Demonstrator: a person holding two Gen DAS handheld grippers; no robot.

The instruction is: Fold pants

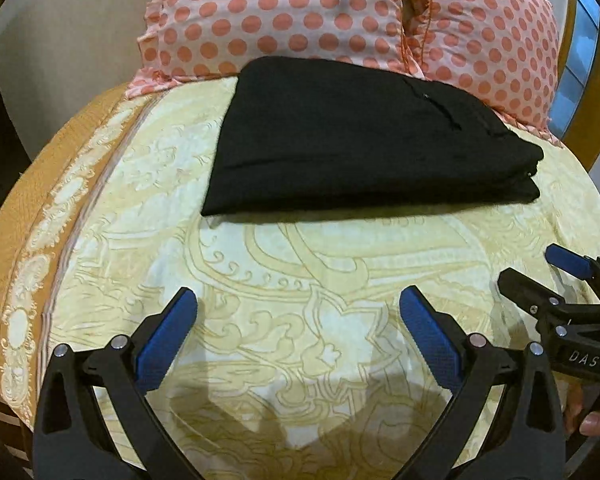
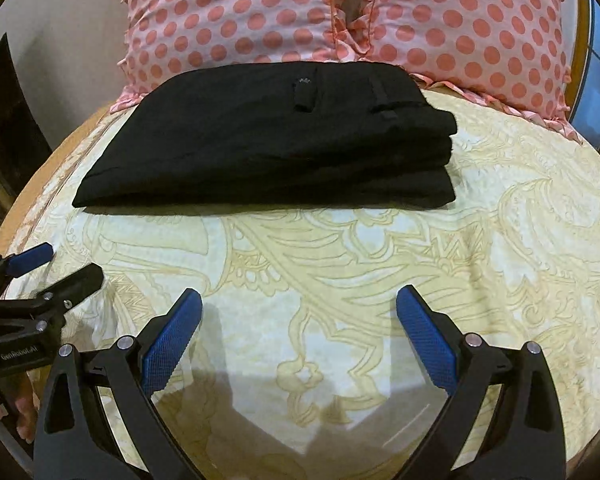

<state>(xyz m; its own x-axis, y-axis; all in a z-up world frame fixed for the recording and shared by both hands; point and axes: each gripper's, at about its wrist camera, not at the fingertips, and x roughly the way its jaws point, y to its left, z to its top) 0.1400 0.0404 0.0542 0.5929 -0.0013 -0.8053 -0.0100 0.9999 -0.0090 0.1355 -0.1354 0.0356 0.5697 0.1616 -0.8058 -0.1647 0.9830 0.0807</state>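
Note:
The black pants (image 1: 360,140) lie folded into a thick stack on the yellow patterned bed sheet (image 1: 300,280), near the pillows; they also show in the right wrist view (image 2: 276,144), with a belt loop and button on top. My left gripper (image 1: 298,300) is open and empty, hovering over the sheet short of the pants. My right gripper (image 2: 299,300) is open and empty, also short of the pants. Each gripper shows at the edge of the other's view: the right gripper (image 1: 540,268) and the left gripper (image 2: 64,264), both open.
Two pink pillows with coral dots (image 1: 284,16) (image 2: 460,28) stand behind the pants. An orange bed border (image 1: 24,264) runs along the left edge. A wooden headboard and blue window (image 1: 580,40) sit at the right.

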